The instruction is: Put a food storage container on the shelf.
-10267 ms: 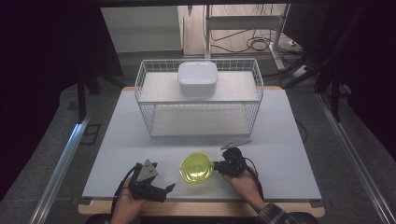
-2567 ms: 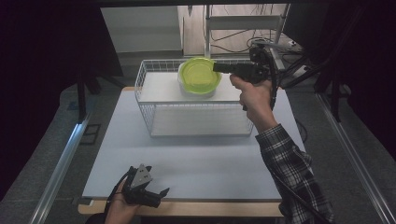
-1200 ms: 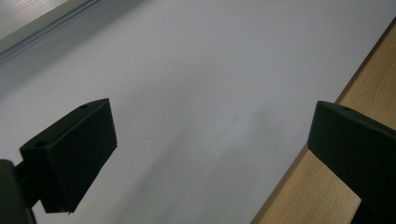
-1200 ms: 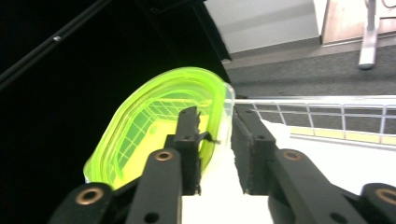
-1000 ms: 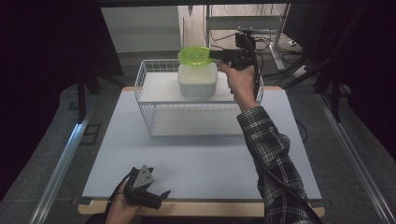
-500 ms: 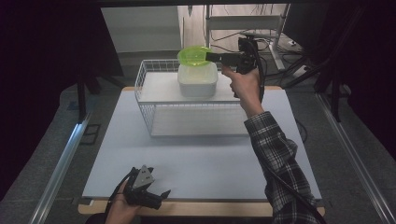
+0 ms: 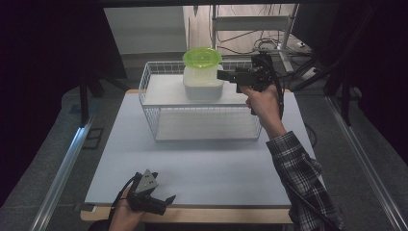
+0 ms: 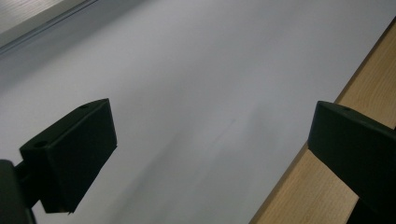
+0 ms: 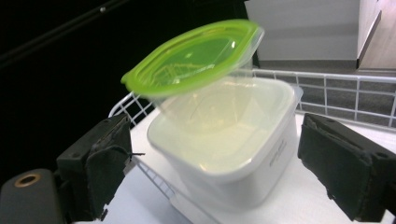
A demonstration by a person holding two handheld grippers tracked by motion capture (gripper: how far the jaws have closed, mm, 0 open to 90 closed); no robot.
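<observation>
1. The green-lidded container (image 7: pixel 202 58) sits tilted in the mouth of the white tub (image 7: pixel 203 83), which stands on top of the wire basket (image 7: pixel 202 118) at the far side of the desk (image 7: pixel 202 163). Its clear body dips into the tub; its lid leans toward one side.
2. The right claw (image 7: pixel 225 75) has just been opening and now stands wide, its pads clear of the container, with nothing between them in the right gripper view (image 9: pixel 210 172).
3. The left claw (image 7: pixel 166 198) rests at the near desk edge, spread wide over bare desk surface (image 8: pixel 210 154).
4. Handling, as a judgement: thin clear plastic, probably light and empty, a little springy, smooth enough to slip. The lid's overhanging rim looks like the firmest place to pinch; squeezing the walls might flex them.
5. Perched askew, it could rock or tip off the tub if nudged.
6. The right gripper view shows the tilt and the see-through body nested in the tub; the high view gives the basket's place on the desk and both hands.
</observation>
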